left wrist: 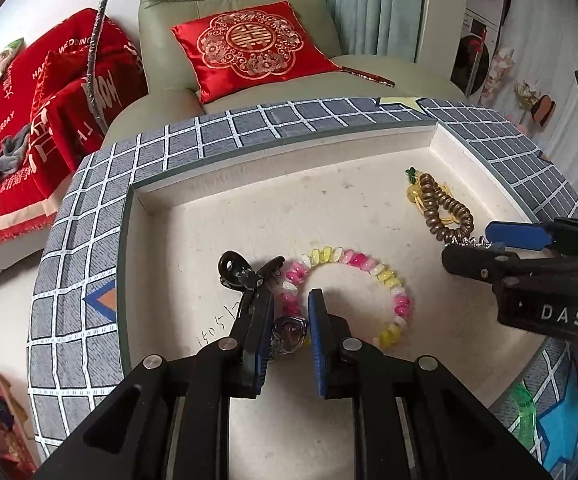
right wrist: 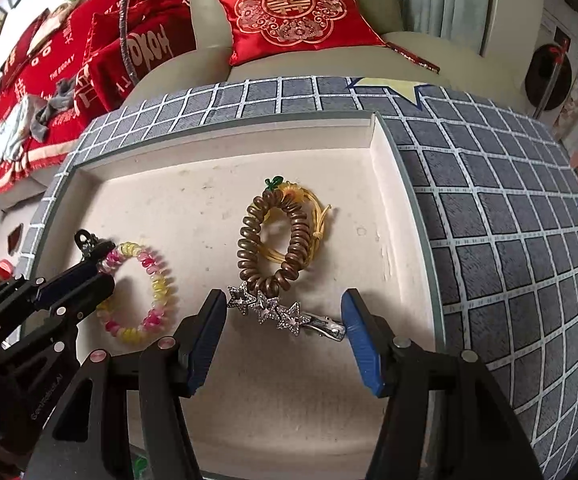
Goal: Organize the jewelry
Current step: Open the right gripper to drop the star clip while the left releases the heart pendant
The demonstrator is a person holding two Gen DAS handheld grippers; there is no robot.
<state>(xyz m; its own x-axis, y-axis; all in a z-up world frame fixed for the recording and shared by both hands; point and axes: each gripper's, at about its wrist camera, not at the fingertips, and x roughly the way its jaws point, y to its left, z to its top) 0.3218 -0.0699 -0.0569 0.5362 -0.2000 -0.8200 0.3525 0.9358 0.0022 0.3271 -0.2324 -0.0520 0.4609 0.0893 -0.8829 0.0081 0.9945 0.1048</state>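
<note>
A white tray (left wrist: 249,216) holds the jewelry. A pink, yellow and white bead bracelet (left wrist: 369,268) lies at its middle; it also shows in the right wrist view (right wrist: 161,280). My left gripper (left wrist: 289,300) is open with its fingers astride the bracelet's left side, over a purple glass ring (left wrist: 288,332). A black hair clip (left wrist: 241,272) lies just left. A brown coil hair tie (right wrist: 273,240) with a yellow band lies further right. My right gripper (right wrist: 285,312) is open around a silver star hair clip (right wrist: 285,316), touching neither pad.
The tray sits on a grey grid-patterned cloth (right wrist: 489,200). A beige sofa with a red cushion (left wrist: 257,46) and red bedding (left wrist: 29,120) lies beyond. A green plastic piece (left wrist: 525,412) sits at the right edge.
</note>
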